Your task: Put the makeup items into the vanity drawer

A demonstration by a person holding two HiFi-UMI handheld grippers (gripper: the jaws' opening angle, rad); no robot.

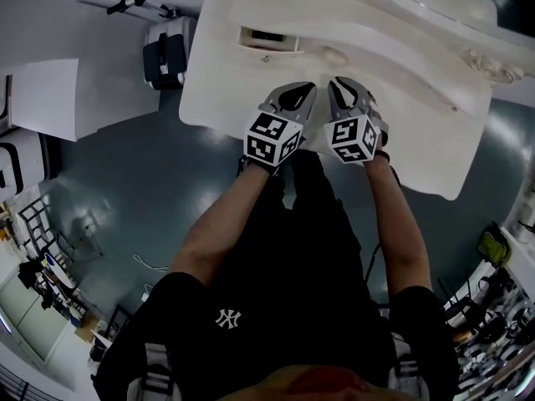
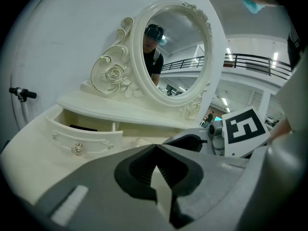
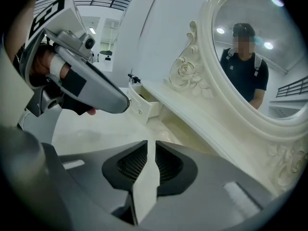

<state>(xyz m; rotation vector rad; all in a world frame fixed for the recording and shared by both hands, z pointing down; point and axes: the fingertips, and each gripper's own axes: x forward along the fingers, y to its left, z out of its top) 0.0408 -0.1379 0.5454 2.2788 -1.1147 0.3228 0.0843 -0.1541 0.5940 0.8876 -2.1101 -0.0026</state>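
The white vanity table [image 1: 217, 98] has its small drawer [image 1: 269, 42] pulled open, with a flat dark item [image 1: 267, 36] inside. In the left gripper view the drawer front [image 2: 86, 141] is ahead on the left and the dark item [image 2: 84, 127] shows behind it. A small pale lump [image 1: 333, 54] lies on the tabletop right of the drawer. Side by side over the table's near edge are my left gripper [image 1: 308, 86] and my right gripper [image 1: 336, 83]. The left gripper [image 2: 155, 148] is shut and empty. On the right gripper [image 3: 150, 146] the jaws stand a narrow slit apart, with nothing between them.
An oval mirror [image 2: 173, 47] in a carved white frame stands on the raised back shelf [image 2: 120, 110] and reflects a person. A black and white case [image 1: 167, 53] sits on the grey floor left of the table. Racks and clutter line the lower left corner [image 1: 42, 282].
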